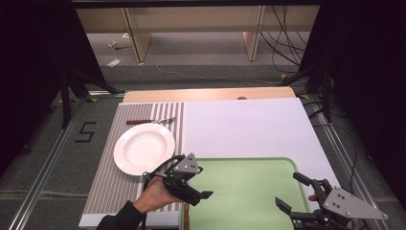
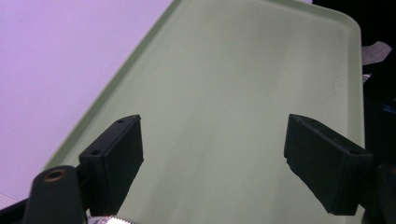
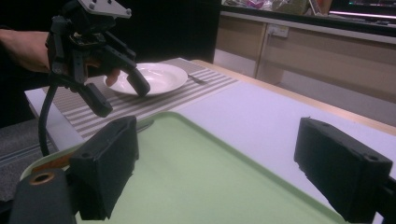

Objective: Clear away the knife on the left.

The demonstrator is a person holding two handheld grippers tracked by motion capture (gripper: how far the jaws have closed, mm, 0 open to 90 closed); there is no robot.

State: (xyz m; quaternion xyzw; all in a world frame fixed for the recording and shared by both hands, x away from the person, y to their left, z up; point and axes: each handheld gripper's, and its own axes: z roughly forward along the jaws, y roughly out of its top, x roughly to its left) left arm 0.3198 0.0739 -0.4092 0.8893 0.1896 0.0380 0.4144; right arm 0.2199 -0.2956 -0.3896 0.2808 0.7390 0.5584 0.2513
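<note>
One brown-handled knife, as I read it, lies along the tray's 9 o'clock rim, mostly hidden by my jaw in the right gripper view. I cannot tell whether it sits inside the rim or just outside it.

My left claw hangs above that rim, jaws wide apart and holding nothing. My right claw hovers over the tray's 4 o'clock corner, also gaping and empty.

I judge this a table-setting job. The plate sits on the striped mat with a fork at its 12 o'clock, so the knife is the piece left to place. The next move calls for dropping my left claw onto the handle, jaws across it, and clearing the raised rim on the lift.

At 10 o'clock from my left claw the plate's edge is near, so there is little room that way. Toward 1 o'clock the white board is bare. The table's edge runs just past the tray at 3 o'clock.
</note>
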